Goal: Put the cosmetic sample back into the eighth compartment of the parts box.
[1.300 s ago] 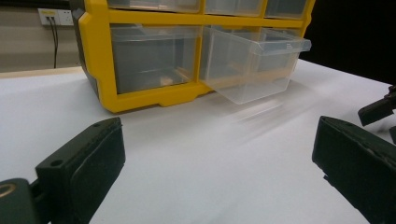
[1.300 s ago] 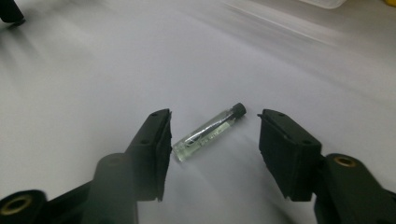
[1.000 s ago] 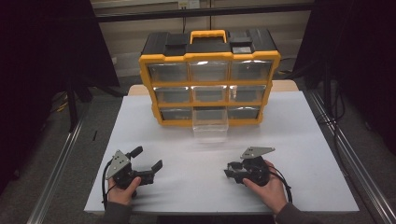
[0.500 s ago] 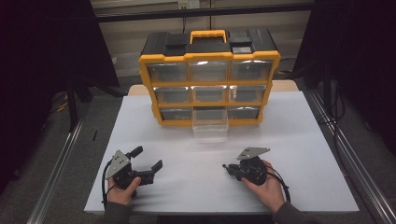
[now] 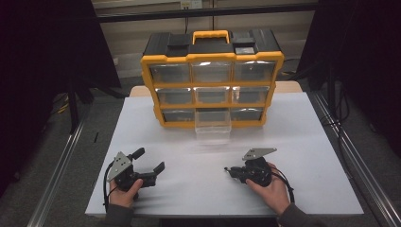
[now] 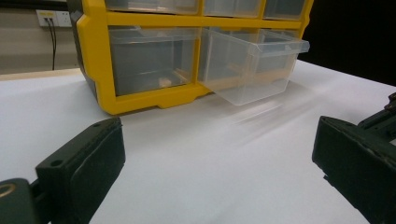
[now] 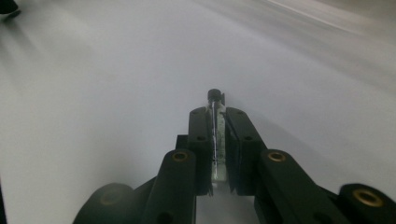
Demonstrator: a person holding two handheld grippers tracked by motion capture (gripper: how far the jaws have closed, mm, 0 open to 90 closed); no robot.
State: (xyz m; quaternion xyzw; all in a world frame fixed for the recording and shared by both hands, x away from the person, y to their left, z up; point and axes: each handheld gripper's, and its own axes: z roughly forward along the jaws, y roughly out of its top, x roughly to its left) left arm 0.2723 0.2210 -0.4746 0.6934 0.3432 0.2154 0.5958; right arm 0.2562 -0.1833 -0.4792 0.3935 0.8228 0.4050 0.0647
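A yellow and black drawer cabinet [image 5: 213,78] stands at the back of the white table, also in the left gripper view [image 6: 140,95]. Its bottom middle clear drawer [image 5: 213,126] is pulled out and looks empty [image 6: 252,65]. My left gripper [image 5: 150,160] rests near the front left, jaws wide open with nothing between them [image 6: 217,140]. My right gripper [image 5: 228,169] lies at the front right, pointing left. Its jaws [image 7: 216,116] are shut on a thin glass vial [image 7: 216,135] with a black cap that pokes out past the fingertips.
The white table top [image 5: 302,142] has bare surface between the grippers and the cabinet. Metal rails [image 5: 352,161] run along both sides of the table. The other clear drawers [image 5: 169,73] are pushed in.
The right gripper has shifted only very slightly to the left with the vial. The left gripper has not moved.
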